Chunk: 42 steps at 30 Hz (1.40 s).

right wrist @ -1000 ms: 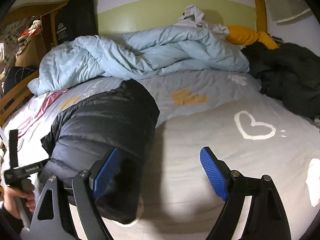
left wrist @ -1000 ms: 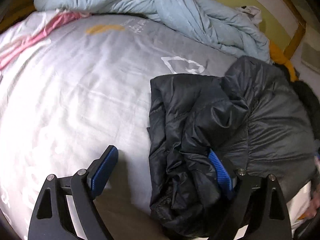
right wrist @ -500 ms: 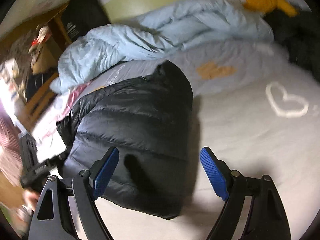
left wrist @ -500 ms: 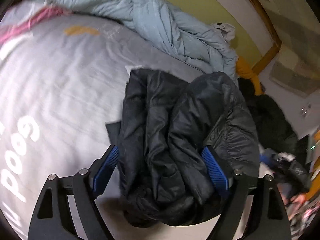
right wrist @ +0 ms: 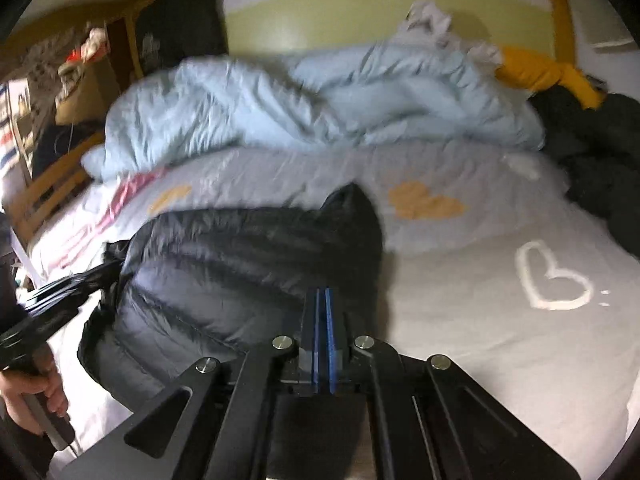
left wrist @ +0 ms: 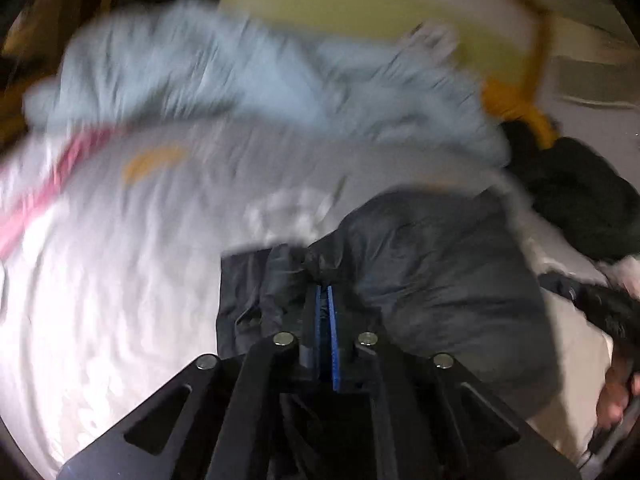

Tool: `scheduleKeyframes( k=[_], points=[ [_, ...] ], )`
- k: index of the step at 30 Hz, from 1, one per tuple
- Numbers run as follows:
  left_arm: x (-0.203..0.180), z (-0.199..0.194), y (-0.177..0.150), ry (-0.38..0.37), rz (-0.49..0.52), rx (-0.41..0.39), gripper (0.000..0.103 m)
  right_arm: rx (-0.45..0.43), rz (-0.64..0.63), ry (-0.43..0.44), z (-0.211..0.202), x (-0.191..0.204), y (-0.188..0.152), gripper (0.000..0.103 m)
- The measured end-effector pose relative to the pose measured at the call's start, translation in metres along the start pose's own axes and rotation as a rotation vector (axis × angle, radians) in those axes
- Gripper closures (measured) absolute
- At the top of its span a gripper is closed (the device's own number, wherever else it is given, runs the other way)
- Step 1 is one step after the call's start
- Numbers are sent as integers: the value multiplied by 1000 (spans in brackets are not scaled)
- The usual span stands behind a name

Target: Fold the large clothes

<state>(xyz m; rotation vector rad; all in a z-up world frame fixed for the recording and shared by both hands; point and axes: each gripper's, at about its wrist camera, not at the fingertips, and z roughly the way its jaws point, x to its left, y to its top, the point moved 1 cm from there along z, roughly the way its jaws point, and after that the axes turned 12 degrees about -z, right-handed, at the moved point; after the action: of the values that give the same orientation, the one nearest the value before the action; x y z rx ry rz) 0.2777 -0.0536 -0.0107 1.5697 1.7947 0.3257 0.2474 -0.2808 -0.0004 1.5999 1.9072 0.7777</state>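
On bed [right wrist: 500, 344], both tools now clamped shut, left tool [left wrist: 325, 292] pinching black jacket [left wrist: 440, 272]

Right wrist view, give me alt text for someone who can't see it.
The right gripper, jaws closed, sits at the near edge of a black puffer jacket lying on a grey bed sheet printed with hearts. A rumpled light blue duvet lies behind.

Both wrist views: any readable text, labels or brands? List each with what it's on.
None readable.
Black bag by the wall: white logo patch, too blurred to read.
Bedsheet: only heart prints, no legible words.
Black puffer jacket: no label visible.
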Motion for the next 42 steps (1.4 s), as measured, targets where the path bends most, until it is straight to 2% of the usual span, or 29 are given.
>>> scheduleKeyframes(
  k=[1, 3, 5, 9, 12, 15, 16, 17, 18, 19, 20, 21, 23, 25, 26, 29, 31, 32, 34, 35, 36, 37, 39, 40, 42],
  points=[
    [9, 10, -1, -2, -33, 23, 100, 69, 3, 4, 16, 2, -1, 98],
    [21, 21, -8, 3, -43, 36, 100, 118, 10, -22, 37, 4, -5, 98],
    [25, 28, -19, 21, -5, 41, 99, 127, -1, -32, 50, 4, -11, 98],
    [35, 39, -24, 8, -48, 54, 99, 150, 10, -5, 76, 5, -27, 99],
    [31, 38, -26, 29, -3, 30, 99, 171, -12, -5, 79, 6, -27, 99],
    [34, 21, -24, -3, -17, 7, 99, 163, -23, -14, 68, 2, -25, 99],
    [37, 13, -22, -23, -31, 2, 97, 141, -7, -13, 60, -3, -24, 98],
    [40, 6, -21, -28, -50, 5, 89, 121, 16, -4, 52, -8, -27, 97],
    [43, 0, -20, -29, -73, 20, 76, 91, 60, 9, 41, -15, -30, 96],
    [46, -4, -19, -29, -96, 39, 64, 62, 107, 22, 32, -23, -34, 92],
    [48, -8, -19, -15, -120, 52, 35, 51, 137, 32, 27, -29, -37, 81],
    [51, -11, -20, -21, -141, 51, 25, 48, 160, 46, 22, -34, -40, 75],
    [57, -17, -22, -54, -175, 54, 23, 46, 193, 86, 16, -43, -45, 41],
    [66, -15, -25, -100, -240, 112, 15, 21, 235, 138, 12, -49, -48, 25],
    [73, -13, -27, -150, -295, 148, 14, 14, 251, 162, 11, -51, -50, 22],
    [98, 6, -40, -311, -512, 278, 14, 24, 322, 254, 21, -59, -55, 19],
    [106, 23, -52, -400, -599, 368, 13, 51, 391, 349, 37, -64, -64, 18],
    [106, 27, -56, -424, -609, 383, 13, 65, 426, 390, 46, -65, -68, 18],
    [100, 26, -57, -433, -559, 351, 13, 92, 515, 486, 65, -66, -83, 17],
    [97, 26, -58, -439, -547, 341, 22, 86, 543, 515, 71, -66, -87, 18],
    [94, 26, -59, -460, -549, 330, 39, 74, 549, 535, 74, -65, -89, 22],
    [90, 26, -58, -480, -552, 331, 45, 71, 532, 557, 74, -63, -87, 37],
    [78, 20, -52, -475, -504, 291, 59, 69, 519, 525, 69, -61, -79, 48],
    [68, 14, -46, -481, -456, 269, 61, 60, 508, 505, 63, -62, -74, 53],
    [50, 4, -33, -539, -411, 237, 65, 37, 468, 430, 44, -64, -63, 54]
  ],
)
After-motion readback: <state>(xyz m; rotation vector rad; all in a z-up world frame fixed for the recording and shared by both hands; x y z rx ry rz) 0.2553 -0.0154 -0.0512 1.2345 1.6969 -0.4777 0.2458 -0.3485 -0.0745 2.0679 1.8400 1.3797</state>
